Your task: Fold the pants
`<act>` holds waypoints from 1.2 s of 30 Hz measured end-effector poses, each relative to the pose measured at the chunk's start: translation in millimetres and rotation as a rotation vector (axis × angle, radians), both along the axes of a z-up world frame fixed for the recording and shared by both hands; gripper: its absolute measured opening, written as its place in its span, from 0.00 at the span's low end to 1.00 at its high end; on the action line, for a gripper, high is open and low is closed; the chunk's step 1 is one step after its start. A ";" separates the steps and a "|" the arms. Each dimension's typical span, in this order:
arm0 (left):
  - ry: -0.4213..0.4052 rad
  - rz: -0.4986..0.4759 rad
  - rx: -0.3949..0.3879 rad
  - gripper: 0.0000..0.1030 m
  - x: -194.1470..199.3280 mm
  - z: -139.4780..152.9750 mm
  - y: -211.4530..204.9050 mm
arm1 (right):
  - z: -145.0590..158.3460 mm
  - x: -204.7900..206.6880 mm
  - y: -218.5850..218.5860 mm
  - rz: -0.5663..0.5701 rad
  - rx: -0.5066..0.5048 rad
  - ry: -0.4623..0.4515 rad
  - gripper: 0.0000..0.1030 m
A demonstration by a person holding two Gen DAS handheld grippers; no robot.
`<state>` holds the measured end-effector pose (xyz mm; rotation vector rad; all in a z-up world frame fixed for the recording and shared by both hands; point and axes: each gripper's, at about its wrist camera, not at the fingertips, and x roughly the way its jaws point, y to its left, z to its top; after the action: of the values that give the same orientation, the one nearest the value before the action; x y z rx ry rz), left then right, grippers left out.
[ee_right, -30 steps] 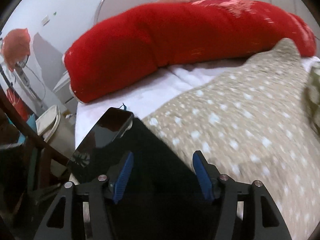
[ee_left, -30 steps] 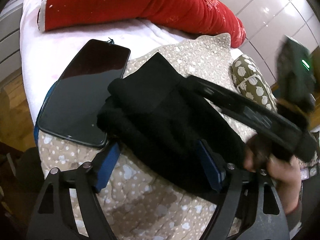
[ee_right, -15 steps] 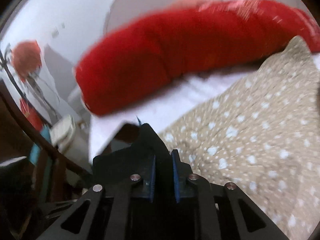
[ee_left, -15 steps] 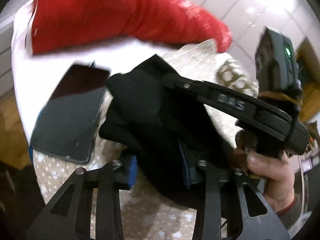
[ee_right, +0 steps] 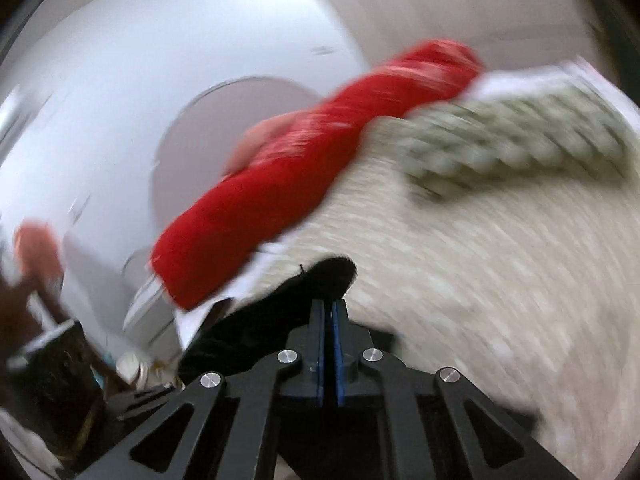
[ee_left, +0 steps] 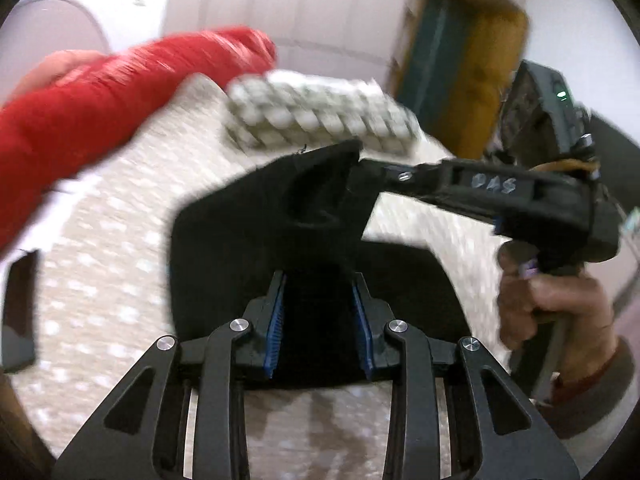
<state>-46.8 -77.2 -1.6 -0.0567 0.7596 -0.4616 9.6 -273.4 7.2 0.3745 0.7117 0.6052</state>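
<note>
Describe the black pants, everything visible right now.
The black pants look like soft, thick knit fabric, bunched rather than flat. They are lifted over the beige spotted bedcover. The left gripper clamps a fold from below; the right gripper is shut on an upper corner, pulling it into a peak.

The left gripper (ee_left: 319, 320) has its blue-padded jaws closed on a bunch of the black pants (ee_left: 256, 232); the right gripper (ee_left: 360, 168), held in a hand (ee_left: 556, 312), pinches an upper corner of the same cloth, lifted off the spotted beige bedspread (ee_left: 108, 264); a red pillow (ee_left: 100, 108) lies along the bed's far edge; a patterned cushion (ee_left: 320, 116) sits beside it; a dark phone (ee_left: 18, 312) lies near the left edge.
</note>
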 end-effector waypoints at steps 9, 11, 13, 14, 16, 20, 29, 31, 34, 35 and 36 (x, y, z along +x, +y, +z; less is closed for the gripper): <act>0.025 -0.101 0.040 0.36 -22.2 13.0 3.3 | -30.7 -37.0 -45.0 -0.142 0.099 0.119 0.54; 0.001 -0.076 0.047 0.46 -23.6 22.2 16.3 | -31.6 -35.6 -37.2 -0.112 0.120 0.135 0.54; -0.014 -0.021 0.044 0.47 -13.0 26.5 35.0 | -36.7 -31.6 -28.5 -0.103 0.138 0.153 0.57; -0.018 0.017 0.047 0.47 -7.2 26.7 45.3 | -42.2 -25.7 -24.5 -0.105 0.142 0.168 0.62; 0.003 0.078 0.068 0.47 2.9 19.7 58.6 | -50.4 -14.4 -17.2 -0.113 0.137 0.206 0.70; 0.089 0.152 0.090 0.47 25.0 -7.3 68.4 | -56.1 3.0 2.4 -0.110 0.039 0.213 0.73; 0.107 0.157 0.080 0.47 30.4 -15.7 66.7 | -59.9 1.5 21.6 -0.067 -0.037 0.211 0.54; 0.123 0.168 0.070 0.47 34.1 -19.7 65.8 | -63.7 0.2 22.9 -0.084 -0.018 0.192 0.49; 0.128 0.188 0.081 0.47 36.0 -15.2 69.4 | -55.0 -4.8 24.6 -0.087 -0.011 0.161 0.08; 0.127 0.188 0.071 0.47 36.4 -10.6 71.8 | -45.7 -9.0 22.2 -0.083 0.015 0.137 0.08; 0.117 0.194 0.061 0.47 36.4 -4.1 74.5 | -34.4 -14.2 18.8 -0.084 0.032 0.106 0.07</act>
<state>-10.4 -2.6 -5.7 -0.1002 0.8737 -0.2523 -4.5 -254.6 -27.2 0.4660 0.7846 0.5208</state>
